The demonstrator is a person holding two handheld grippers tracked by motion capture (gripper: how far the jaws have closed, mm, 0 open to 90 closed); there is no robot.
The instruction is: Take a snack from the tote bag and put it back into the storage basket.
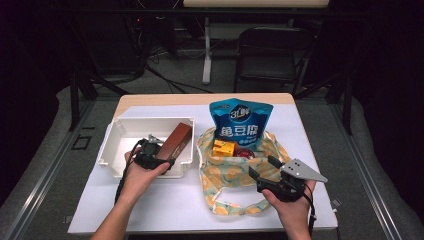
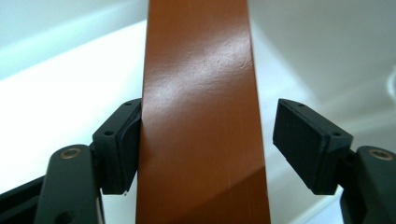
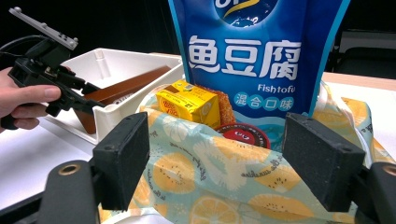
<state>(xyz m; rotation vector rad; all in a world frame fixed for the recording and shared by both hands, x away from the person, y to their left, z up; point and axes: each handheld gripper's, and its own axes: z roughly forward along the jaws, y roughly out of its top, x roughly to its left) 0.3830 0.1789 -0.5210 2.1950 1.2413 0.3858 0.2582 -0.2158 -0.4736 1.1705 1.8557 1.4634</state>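
left gripper (image 2: 205,140) open astride brown box (image 2: 201,116), one pad touching, other clear. box leans in white bin (image 1: 112,137), left-centre of high view. looks stiff, light, glossy, likely slippery; grip narrow sides mid-length.

It looked like a lab or recording room rather than a home. The white-topped table (image 1: 150,205) stood alone in a dark space, lit from above, on grey carpet. Black tripod legs (image 1: 82,82) flanked it on the left, cables (image 1: 150,60) trailed across the floor behind, and an empty black chair (image 1: 267,52) waited beside the leg of another desk (image 1: 206,50). A small red light glowed on equipment in the dark background.
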